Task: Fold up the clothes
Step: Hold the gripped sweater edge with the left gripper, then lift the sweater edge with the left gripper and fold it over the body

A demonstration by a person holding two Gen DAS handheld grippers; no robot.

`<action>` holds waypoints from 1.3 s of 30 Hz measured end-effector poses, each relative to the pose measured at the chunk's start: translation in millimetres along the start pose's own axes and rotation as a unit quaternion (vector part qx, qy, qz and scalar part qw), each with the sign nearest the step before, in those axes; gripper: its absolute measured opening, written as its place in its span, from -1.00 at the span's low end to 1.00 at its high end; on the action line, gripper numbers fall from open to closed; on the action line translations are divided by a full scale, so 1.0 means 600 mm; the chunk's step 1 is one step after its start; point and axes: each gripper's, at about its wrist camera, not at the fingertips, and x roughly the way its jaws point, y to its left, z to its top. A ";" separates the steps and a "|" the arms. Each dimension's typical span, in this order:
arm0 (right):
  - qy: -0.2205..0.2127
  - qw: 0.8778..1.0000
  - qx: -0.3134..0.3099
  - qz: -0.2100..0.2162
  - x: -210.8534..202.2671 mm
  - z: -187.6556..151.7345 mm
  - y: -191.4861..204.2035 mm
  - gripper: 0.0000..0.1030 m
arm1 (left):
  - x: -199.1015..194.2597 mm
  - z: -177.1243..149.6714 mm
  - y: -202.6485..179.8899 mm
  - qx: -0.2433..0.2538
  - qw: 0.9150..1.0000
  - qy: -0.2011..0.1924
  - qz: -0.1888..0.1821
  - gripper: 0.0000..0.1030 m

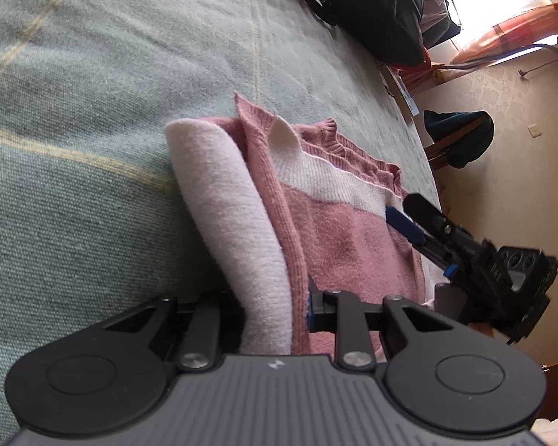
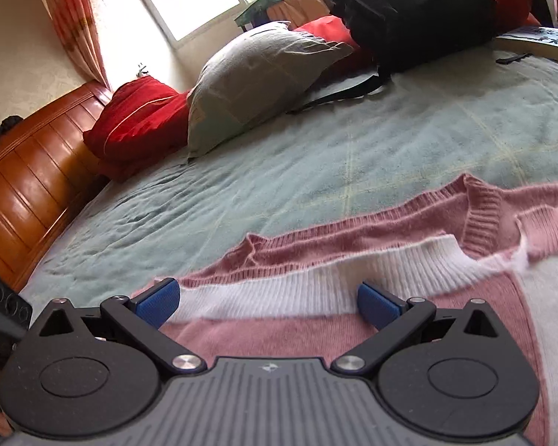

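Observation:
A pink and white knitted sweater [image 1: 334, 238] lies partly folded on the bed. In the left wrist view, my left gripper [image 1: 271, 312] is shut on a raised fold of it, white and pink cloth bunched between the fingers. My right gripper [image 1: 401, 208] reaches onto the sweater's far side by the white band. In the right wrist view, the right gripper [image 2: 268, 303] stands open just above the sweater [image 2: 279, 334], its blue pads [image 2: 156, 303] wide apart on either side of the white ribbed band, pressing on nothing. The ribbed pink neckline [image 2: 480, 215] lies further out.
The bed has a grey-green blanket [image 2: 316, 156] with thin yellow lines. At its far end are a black backpack [image 2: 409, 11], a grey pillow [image 2: 256, 78], a red cushion [image 2: 137, 119] and a book [image 2: 535, 39]. A wooden headboard [image 2: 29, 171] borders the left. A chair draped in dark cloth [image 1: 461, 137] stands beside the bed.

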 end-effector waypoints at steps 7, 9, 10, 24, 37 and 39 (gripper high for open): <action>0.034 0.999 0.011 0.013 -0.079 -0.023 0.015 1.00 | 0.005 -0.003 -0.003 0.000 1.000 -0.006 0.003 -0.51; 0.048 0.999 0.017 0.014 -0.097 -0.046 0.015 1.00 | 0.006 -0.004 -0.007 0.001 1.000 -0.010 0.009 -0.51; 0.054 0.998 0.020 0.013 -0.105 -0.058 0.014 1.00 | 0.007 -0.004 -0.009 0.002 1.000 -0.011 0.012 -0.51; 0.066 0.996 0.067 0.008 -0.184 -0.102 -0.009 1.00 | 0.005 -0.011 -0.006 -0.010 1.000 -0.001 0.004 -0.47; 0.056 0.996 0.073 0.019 -0.197 -0.102 -0.029 1.00 | -0.014 -0.016 -0.064 0.033 0.998 -0.016 0.059 -0.63; 0.050 0.996 0.074 0.022 -0.203 -0.100 -0.034 1.00 | -0.018 -0.017 -0.077 0.038 0.997 -0.019 0.065 -0.63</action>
